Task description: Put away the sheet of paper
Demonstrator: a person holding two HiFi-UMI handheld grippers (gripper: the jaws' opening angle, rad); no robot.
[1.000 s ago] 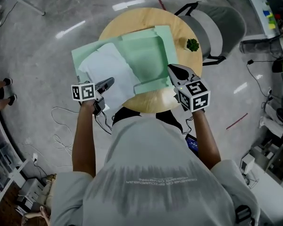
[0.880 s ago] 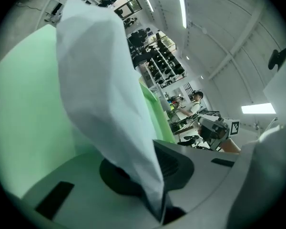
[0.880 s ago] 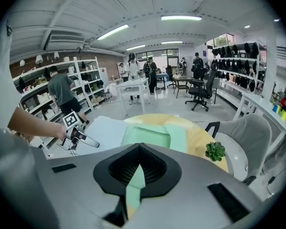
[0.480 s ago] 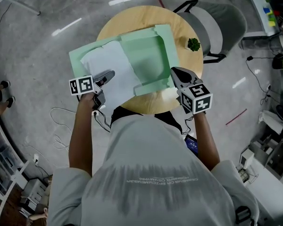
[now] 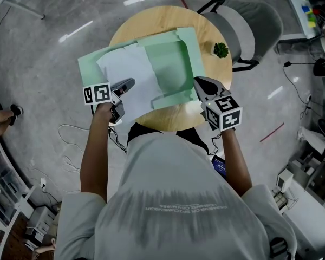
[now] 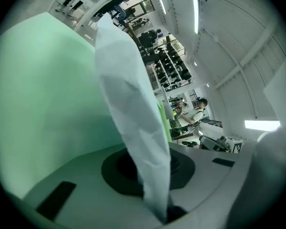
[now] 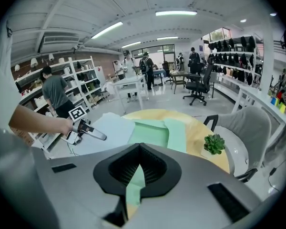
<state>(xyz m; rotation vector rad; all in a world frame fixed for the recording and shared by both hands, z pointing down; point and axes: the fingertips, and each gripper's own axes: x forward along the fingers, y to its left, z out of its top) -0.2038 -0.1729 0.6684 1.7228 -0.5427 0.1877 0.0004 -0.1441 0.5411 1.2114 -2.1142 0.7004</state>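
The white sheet of paper [image 5: 131,77] lies over the left flap of an open green folder [image 5: 176,64] on the round wooden table [image 5: 206,28]. My left gripper [image 5: 129,83] is at the sheet's near edge. Its jaws are closing, and in the left gripper view the paper [image 6: 128,104] runs into them, pinched at the left gripper [image 6: 158,197], with the folder [image 6: 43,94] behind. My right gripper [image 5: 197,82] is shut on the folder's near right flap. A green strip sits in the right gripper [image 7: 136,185] in its own view, where the left gripper [image 7: 102,137] also shows.
A small potted plant [image 5: 221,50] stands at the table's right edge. A grey chair [image 5: 260,31] is just behind it. Cables [image 5: 70,145] lie on the floor to the left. People and shelving show in the room in the right gripper view.
The left gripper has shifted slightly forward with the paper, whose far edge now sits further over the folder's middle. The right gripper has barely moved.
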